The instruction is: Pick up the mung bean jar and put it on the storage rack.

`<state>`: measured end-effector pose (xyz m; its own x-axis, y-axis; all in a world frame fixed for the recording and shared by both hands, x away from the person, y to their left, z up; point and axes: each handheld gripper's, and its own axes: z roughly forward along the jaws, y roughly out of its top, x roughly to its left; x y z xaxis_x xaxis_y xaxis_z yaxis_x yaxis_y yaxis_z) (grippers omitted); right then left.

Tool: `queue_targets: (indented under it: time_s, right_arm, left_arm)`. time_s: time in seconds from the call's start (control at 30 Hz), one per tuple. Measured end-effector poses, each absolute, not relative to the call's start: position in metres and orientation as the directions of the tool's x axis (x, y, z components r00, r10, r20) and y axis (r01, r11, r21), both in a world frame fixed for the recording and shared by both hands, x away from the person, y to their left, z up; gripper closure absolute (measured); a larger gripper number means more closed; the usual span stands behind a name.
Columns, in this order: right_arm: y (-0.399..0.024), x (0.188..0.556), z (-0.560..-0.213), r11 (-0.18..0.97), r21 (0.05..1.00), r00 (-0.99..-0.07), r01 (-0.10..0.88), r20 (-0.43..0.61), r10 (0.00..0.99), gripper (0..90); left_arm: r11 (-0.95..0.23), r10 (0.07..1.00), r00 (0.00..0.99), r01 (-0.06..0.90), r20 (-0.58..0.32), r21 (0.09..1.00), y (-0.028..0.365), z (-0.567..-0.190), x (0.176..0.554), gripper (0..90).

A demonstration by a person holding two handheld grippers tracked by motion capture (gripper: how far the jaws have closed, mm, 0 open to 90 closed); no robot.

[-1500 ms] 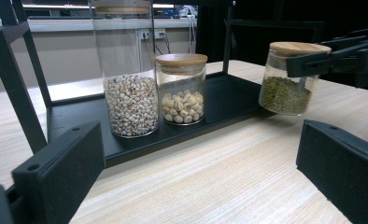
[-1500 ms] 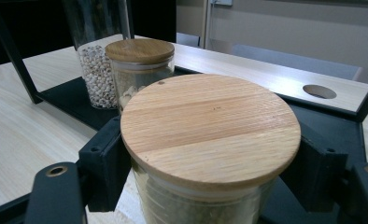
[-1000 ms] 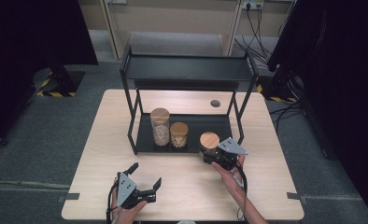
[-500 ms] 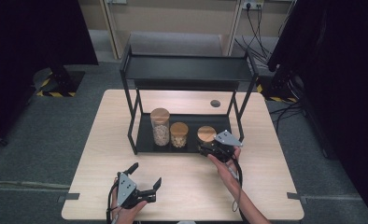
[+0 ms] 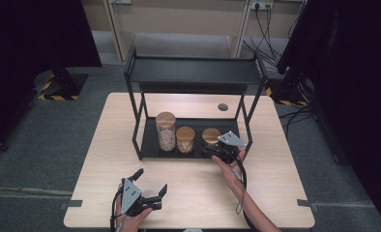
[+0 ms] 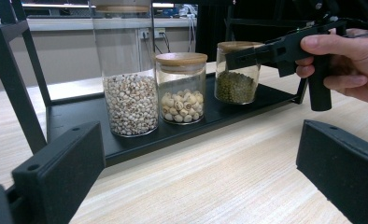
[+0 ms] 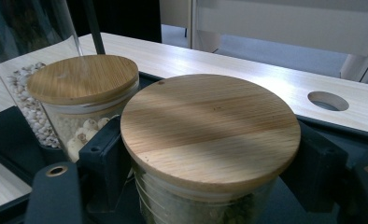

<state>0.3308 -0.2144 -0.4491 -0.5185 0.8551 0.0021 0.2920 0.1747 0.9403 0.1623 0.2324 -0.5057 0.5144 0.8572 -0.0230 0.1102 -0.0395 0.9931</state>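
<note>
While the right gripper [image 5: 216, 149] sits clamped on the green-bean jar [image 5: 211, 137] in the high view, that jar is on the rack's black bottom tray [image 5: 150, 147], rightmost of three, just beside the medium jar [image 5: 185, 139]; tall jar [image 5: 165, 130] at left. Left gripper [image 5: 152, 188] rests low on the surface [image 5: 275, 193] near the front edge, jaws wide apart, nothing in them.

Left gripper view: own jaws spread, only bare surface between. Green-bean jar [image 6: 237, 72] stands upright on the tray, right gripper gripping it just under the lid, hand [image 6: 350, 65] behind.

Right gripper view: jaws closed on the glass either side, right below the wooden lid [image 7: 210, 126]. Medium jar's lid [image 7: 81, 78] close by at left, can't tell if touching.

Handling, my read: glass is rigid, smooth, breakable; beans make it moderately heavy. Lid looks like a loose press-fit, so hold the glass body, not the lid. Keep it upright, set down gently, watch clearance to the neighbour jar and rack post.
</note>
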Motion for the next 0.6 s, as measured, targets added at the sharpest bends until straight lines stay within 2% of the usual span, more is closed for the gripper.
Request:
queue_targets:
  time_s: [0.6]
  right_arm:
    - [-0.203, 0.338, -0.456, 0.202, 0.937, -0.523, 0.286, -0.024, 0.852, 25.6]
  left_arm:
    - [-0.039, 0.856, 0.516, 0.109, -0.023, 0.993, 0.233, -0.506, 0.162, 0.5]
